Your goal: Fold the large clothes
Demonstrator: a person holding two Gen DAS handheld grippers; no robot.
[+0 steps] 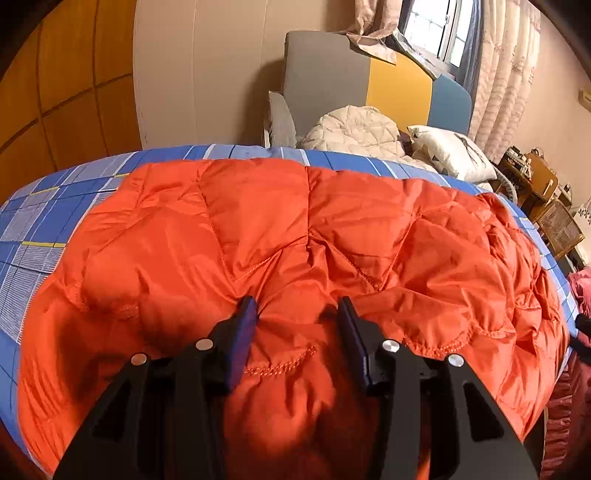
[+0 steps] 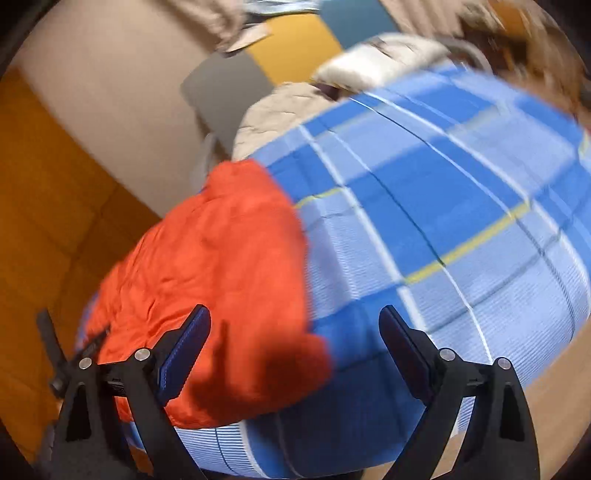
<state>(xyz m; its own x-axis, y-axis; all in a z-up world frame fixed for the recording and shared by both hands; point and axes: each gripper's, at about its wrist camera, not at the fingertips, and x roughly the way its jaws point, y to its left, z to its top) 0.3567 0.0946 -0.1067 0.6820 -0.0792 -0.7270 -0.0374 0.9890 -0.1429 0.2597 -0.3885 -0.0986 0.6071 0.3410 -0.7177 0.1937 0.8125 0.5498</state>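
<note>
Black fingers with blue pads on the left gripper (image 1: 297, 308) stand partly apart, their tips pressed down into the orange quilted jacket (image 1: 280, 236), a bulge of the fabric rising between them; whether they pinch it I cannot tell. That jacket lies spread wide across the blue checked bedsheet (image 1: 40, 221), covering most of the bed from this side. Over on the right gripper (image 2: 295, 325) the jaws are spread wide, holding nothing. Its left finger hangs over the near corner of the jacket and its right finger over bare sheet. This view is blurred. Farther off, at the head of the bed, a cream quilted garment (image 1: 354, 129) lies heaped beside a white pillow (image 1: 450, 151), against a headboard (image 1: 399, 85) of grey, yellow and blue panels, under a curtained window (image 1: 436, 29).
</note>
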